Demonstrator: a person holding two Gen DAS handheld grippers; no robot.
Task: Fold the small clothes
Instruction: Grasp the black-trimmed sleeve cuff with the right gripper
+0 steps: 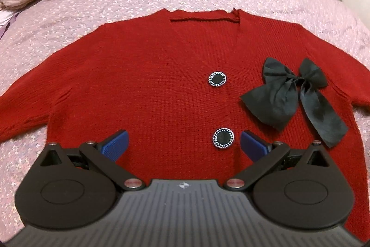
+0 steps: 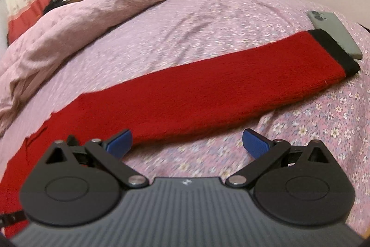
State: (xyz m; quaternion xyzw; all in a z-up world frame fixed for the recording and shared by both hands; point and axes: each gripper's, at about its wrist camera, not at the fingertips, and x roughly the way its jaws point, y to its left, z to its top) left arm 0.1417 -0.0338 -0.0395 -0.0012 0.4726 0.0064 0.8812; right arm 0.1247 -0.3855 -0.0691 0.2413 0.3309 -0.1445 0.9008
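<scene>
Right now red cardigan [image 1: 143, 75] flat on floral bedsheet [image 1: 115, 4], front up, spread ahead of L gripper [image 1: 183, 142]. L jaws wide apart, nothing held, above hem by lower button [image 1: 223, 138]. Black bow [image 1: 293, 94] fwd-right of it. R gripper [image 2: 187, 142] wide apart, empty; sleeve [image 2: 208, 96] stretches ahead, black cuff [image 2: 335, 52] touching phone [image 2: 333, 31] far right.

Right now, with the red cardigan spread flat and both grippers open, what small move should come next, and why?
Probably bring the right gripper onto the outstretched sleeve to fold it inward: the cardigan lies flat, and the open jaws hold nothing.
</scene>
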